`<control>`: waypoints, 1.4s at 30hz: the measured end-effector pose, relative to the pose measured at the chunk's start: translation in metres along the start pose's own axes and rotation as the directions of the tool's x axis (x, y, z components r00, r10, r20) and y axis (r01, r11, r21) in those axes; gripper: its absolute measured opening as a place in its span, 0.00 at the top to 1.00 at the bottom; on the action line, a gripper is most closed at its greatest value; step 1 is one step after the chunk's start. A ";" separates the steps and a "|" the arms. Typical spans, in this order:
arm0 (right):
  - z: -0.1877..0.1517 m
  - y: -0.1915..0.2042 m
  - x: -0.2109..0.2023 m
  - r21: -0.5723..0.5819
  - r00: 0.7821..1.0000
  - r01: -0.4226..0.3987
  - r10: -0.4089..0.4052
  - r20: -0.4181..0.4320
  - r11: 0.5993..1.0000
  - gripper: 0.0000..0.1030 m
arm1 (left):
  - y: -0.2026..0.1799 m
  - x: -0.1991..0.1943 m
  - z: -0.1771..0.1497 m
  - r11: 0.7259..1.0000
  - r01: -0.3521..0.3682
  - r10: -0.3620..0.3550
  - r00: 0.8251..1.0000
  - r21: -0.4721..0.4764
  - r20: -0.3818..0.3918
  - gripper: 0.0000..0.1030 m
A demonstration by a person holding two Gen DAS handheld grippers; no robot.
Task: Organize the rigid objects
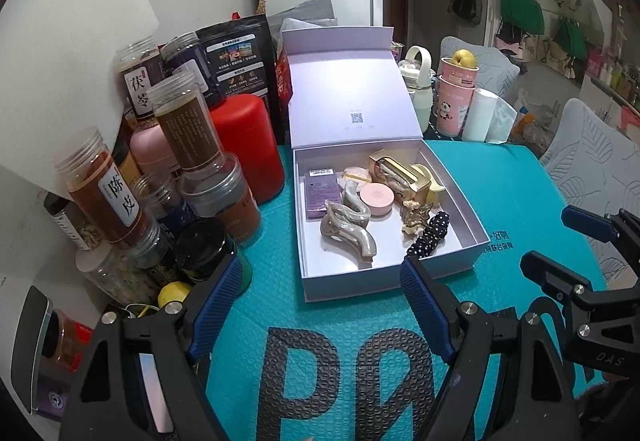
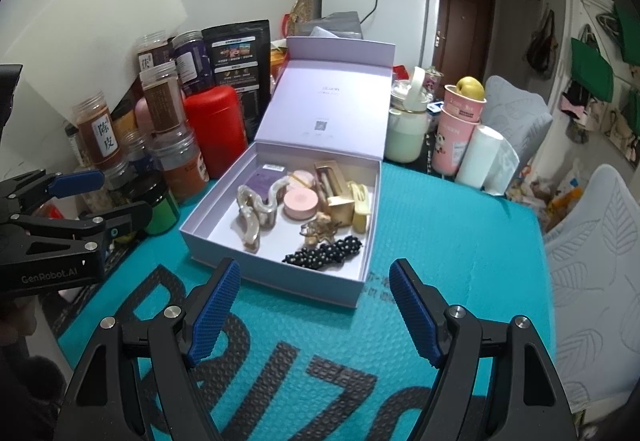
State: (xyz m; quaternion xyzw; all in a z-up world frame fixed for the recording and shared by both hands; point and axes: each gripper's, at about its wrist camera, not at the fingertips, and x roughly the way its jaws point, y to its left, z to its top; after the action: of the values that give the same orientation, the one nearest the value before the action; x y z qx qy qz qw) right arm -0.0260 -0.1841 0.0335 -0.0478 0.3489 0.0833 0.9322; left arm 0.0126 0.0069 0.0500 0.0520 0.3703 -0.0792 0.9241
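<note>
I have both tongs hanging over the teal bubble mailer [image 1: 248, 305] that covers the surface, and both point at the open lavender box [image 1: 460, 197] in the middle of each frame. The left tongs [image 1: 320, 305] stand wide with nothing between their blue pads, low in the left wrist view. The right tongs [image 2: 314, 311] are just as wide and just as empty, low in the right wrist view. Each pair also shows at the edge of the other's camera. The box lid [image 1: 352, 97] stands upright at the back. Inside I see a purple card box [image 1: 318, 191] at the upper left. A marbled hair claw [image 1: 348, 225] lies in front of it. A round pink compact [image 1: 376, 199] sits mid-box beside a gold case [image 1: 400, 171]. A black dotted scrunchie [image 1: 428, 235] lies at the lower right, with a small gold clip [image 1: 416, 215] just above it. A yellow clip [image 2: 358, 205] lies along the right wall in the right wrist view. Left of the box stand a red canister [image 1: 244, 145] and a crowd of clear spice jars [image 1: 188, 129]. At the upper right are pink cups [image 1: 456, 97] with a yellow fruit [image 1: 464, 59] on top.
</note>
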 end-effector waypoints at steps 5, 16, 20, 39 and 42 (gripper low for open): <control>-0.001 0.000 0.002 0.006 1.000 -0.010 0.010 -0.008 1.000 0.25 | 0.002 0.000 0.001 1.000 0.001 -0.001 1.000 -0.004 0.000 0.21; -0.001 0.000 0.002 0.009 1.000 -0.013 0.013 -0.011 1.000 0.25 | 0.001 0.002 0.000 1.000 0.006 -0.006 1.000 -0.004 -0.012 0.21; -0.001 0.000 0.002 0.009 1.000 -0.013 0.013 -0.010 1.000 0.25 | 0.000 0.002 0.000 1.000 0.008 -0.008 1.000 0.001 -0.012 0.21; -0.001 -0.004 -0.005 0.011 1.000 -0.006 0.006 -0.002 1.000 0.25 | -0.006 -0.002 0.000 1.000 0.026 -0.026 1.000 0.014 -0.012 0.21; -0.001 -0.005 -0.005 0.013 1.000 -0.008 0.008 -0.002 1.000 0.25 | -0.006 -0.003 0.001 1.000 0.023 -0.022 1.000 0.017 -0.011 0.21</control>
State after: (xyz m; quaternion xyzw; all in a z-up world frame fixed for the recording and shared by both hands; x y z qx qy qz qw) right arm -0.0298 -0.1901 0.0363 -0.0404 0.3507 0.0846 0.9318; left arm 0.0095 0.0009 0.0527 0.0564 0.3753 -0.0926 0.9205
